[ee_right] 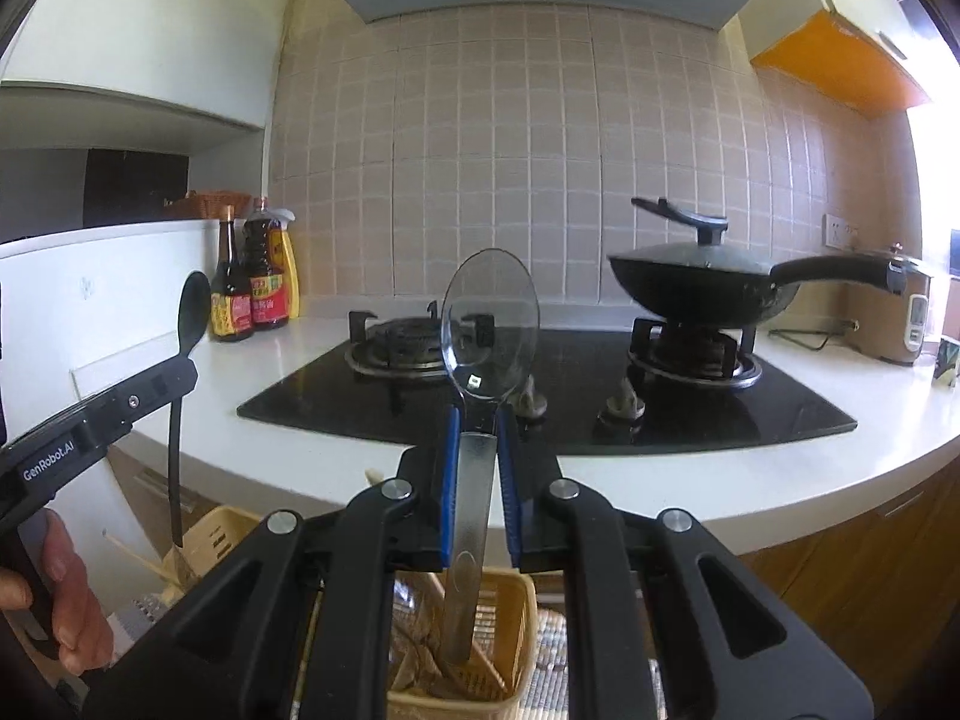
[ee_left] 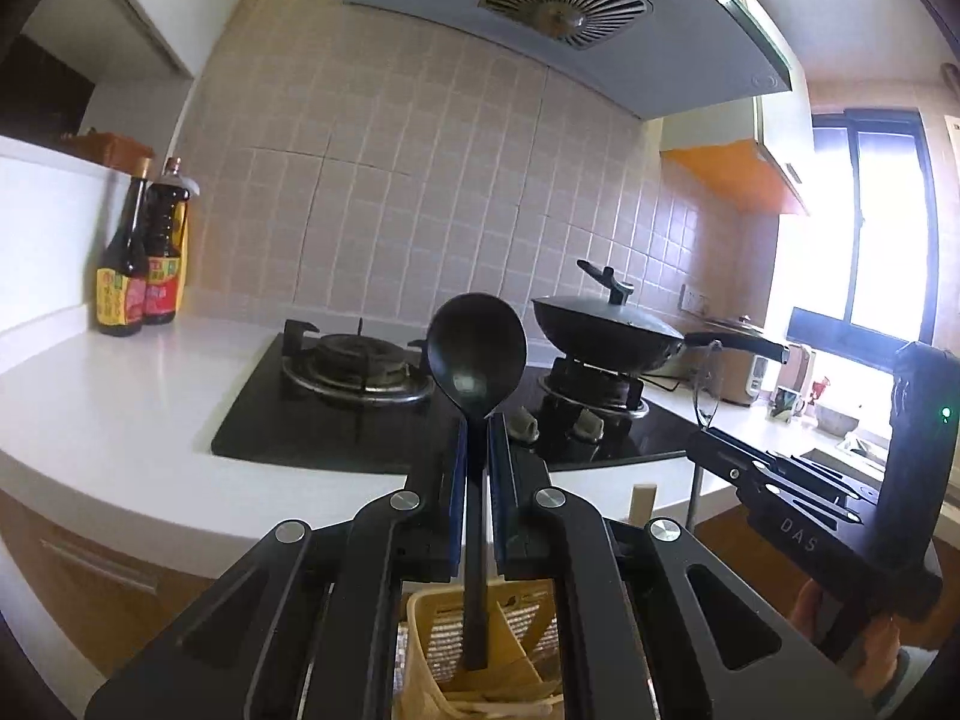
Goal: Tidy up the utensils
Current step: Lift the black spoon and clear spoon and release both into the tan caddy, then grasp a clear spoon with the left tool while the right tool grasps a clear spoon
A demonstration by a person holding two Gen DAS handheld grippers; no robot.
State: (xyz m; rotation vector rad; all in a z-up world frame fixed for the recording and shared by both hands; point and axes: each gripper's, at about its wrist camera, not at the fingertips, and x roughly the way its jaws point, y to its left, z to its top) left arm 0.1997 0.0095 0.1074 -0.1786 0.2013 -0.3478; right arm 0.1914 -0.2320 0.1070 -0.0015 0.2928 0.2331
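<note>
My left gripper (ee_left: 477,426) is shut on the handle of a black spoon (ee_left: 476,354), held upright with its bowl up and its handle end down in a beige utensil basket (ee_left: 432,618). My right gripper (ee_right: 477,420) is shut on the handle of a clear plastic spoon (ee_right: 489,324), also upright, its handle end down in another beige basket (ee_right: 516,594). In the right wrist view the left gripper (ee_right: 159,387) with the black spoon (ee_right: 193,306) shows at the left, above a beige basket (ee_right: 219,531) that holds chopsticks (ee_right: 135,555). The right gripper body (ee_left: 780,480) shows in the left wrist view.
A black gas hob (ee_right: 660,396) lies in a white counter (ee_right: 870,414). A lidded black wok (ee_right: 708,285) sits on the right burner. Two sauce bottles (ee_right: 252,288) stand at the back left. A rice cooker (ee_right: 906,318) stands at the far right.
</note>
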